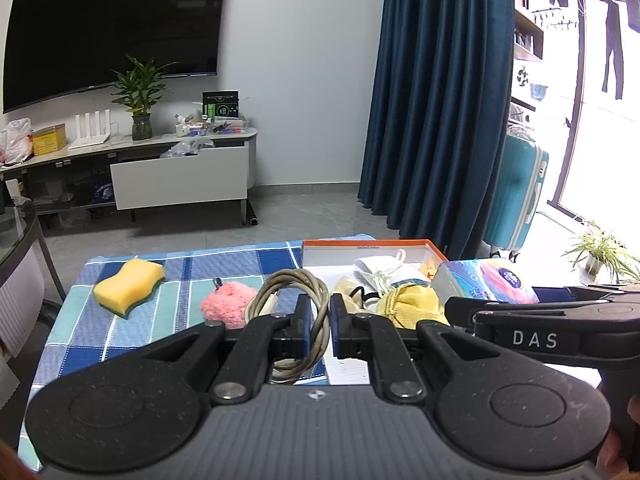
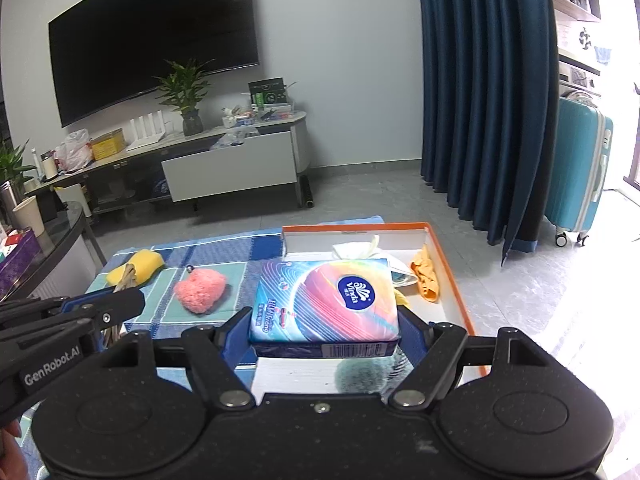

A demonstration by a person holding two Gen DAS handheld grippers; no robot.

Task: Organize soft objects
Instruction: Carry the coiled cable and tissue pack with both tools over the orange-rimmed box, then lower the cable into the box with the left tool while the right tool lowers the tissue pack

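Left gripper (image 1: 320, 320) clenched on a coiled grey cable (image 1: 290, 300), the coil pinched between the two blue-padded fingers (image 1: 304, 326) and raised above the checked blue cloth (image 1: 180, 272). Right gripper (image 2: 324, 332) grasping a colourful tissue pack (image 2: 326, 304) by its two sides, held above the near end of the orange-rimmed white box (image 2: 450, 276); whether the pack touches the box floor I cannot tell. From the right wrist view: pink fluffy heart (image 2: 200, 290) on the cloth at about 10 o'clock from the pack, yellow sponge (image 2: 138, 266) further out at 10 o'clock, near the cloth's far left corner. Inside the box, beyond the pack at 12 to 1 o'clock: a white cloth bag (image 2: 354, 250) and an orange crumpled cloth (image 2: 426, 276) against the right wall. Left wrist view adds a yellow knitted piece (image 1: 412, 304) in the box, just at 9 o'clock of the pack. Television (image 2: 156, 36), low cabinet (image 2: 228, 164), blue curtain (image 2: 484, 92) and teal suitcase (image 2: 580, 176) behind.
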